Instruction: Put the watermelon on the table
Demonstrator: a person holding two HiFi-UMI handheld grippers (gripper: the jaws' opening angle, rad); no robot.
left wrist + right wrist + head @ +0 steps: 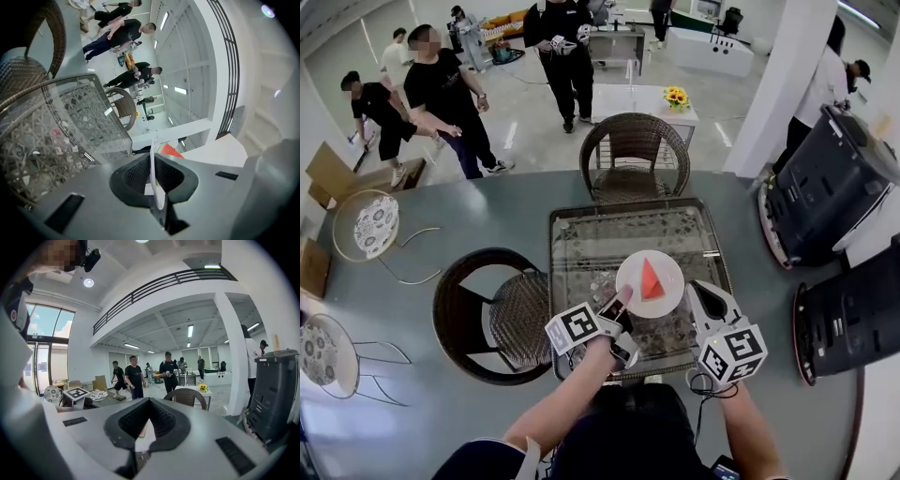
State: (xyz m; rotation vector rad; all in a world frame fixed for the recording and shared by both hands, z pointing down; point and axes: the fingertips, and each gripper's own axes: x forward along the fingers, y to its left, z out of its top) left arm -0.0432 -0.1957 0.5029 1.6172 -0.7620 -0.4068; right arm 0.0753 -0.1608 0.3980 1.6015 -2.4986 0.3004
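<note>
A red watermelon wedge (650,279) lies on a white plate (667,267) held just over the near part of the glass-topped wicker table (581,239). My left gripper (622,302) is shut on the plate's near left rim. In the left gripper view its pads (136,176) clamp the thin plate edge (153,157), with the watermelon (169,151) beyond it. My right gripper (694,287) sits at the plate's right rim. In the right gripper view a narrow wedge of white plate (144,440) shows between the jaws of that gripper (146,427); whether they press on it is unclear.
One wicker chair (628,155) stands at the table's far side, another (492,314) at its left. Two dark machines (834,187) (853,319) stand at the right. Several people (441,94) move about farther back, near a small white table with sunflowers (675,97).
</note>
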